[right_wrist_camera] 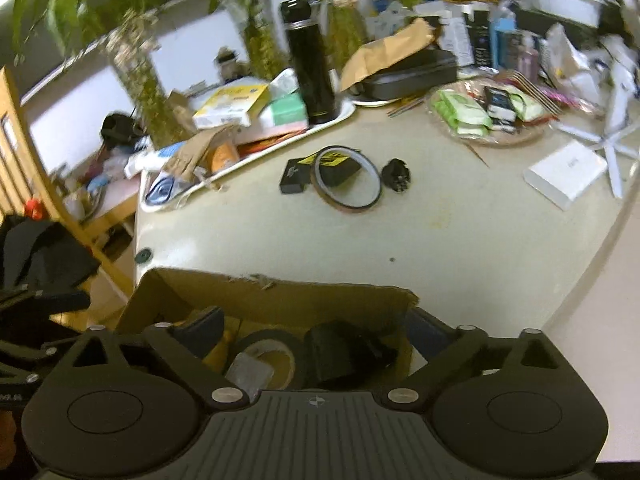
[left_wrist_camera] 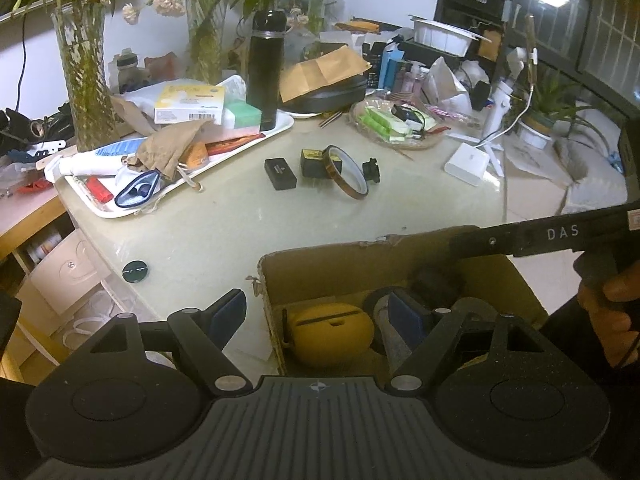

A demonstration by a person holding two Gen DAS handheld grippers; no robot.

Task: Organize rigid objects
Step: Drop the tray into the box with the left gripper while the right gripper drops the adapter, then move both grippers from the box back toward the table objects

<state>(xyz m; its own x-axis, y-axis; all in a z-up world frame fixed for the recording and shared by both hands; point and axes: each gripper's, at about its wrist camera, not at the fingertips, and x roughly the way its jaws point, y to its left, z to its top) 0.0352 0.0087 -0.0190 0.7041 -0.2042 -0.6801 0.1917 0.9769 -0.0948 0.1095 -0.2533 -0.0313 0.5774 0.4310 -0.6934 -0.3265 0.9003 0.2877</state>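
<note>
I see pale counter [left_wrist_camera: 224,232] | on it: cardboard box [left_wrist_camera: 340,264] at near edge; white tray [left_wrist_camera: 280,130] far left | centre: small black box [left_wrist_camera: 280,174], tape ring [left_wrist_camera: 346,172] leaning on black-yellow block [left_wrist_camera: 312,162], black adapter [left_wrist_camera: 371,169] | right: white box [left_wrist_camera: 467,163], wicker plate [left_wrist_camera: 400,140].

An open cardboard box [left_wrist_camera: 340,268] at lower centre holds a yellow case [left_wrist_camera: 330,338] and a black tape roll [right_wrist_camera: 266,354]. An amber tape ring [left_wrist_camera: 346,171] and small black boxes [left_wrist_camera: 280,174] are seen mid-frame.
</note>
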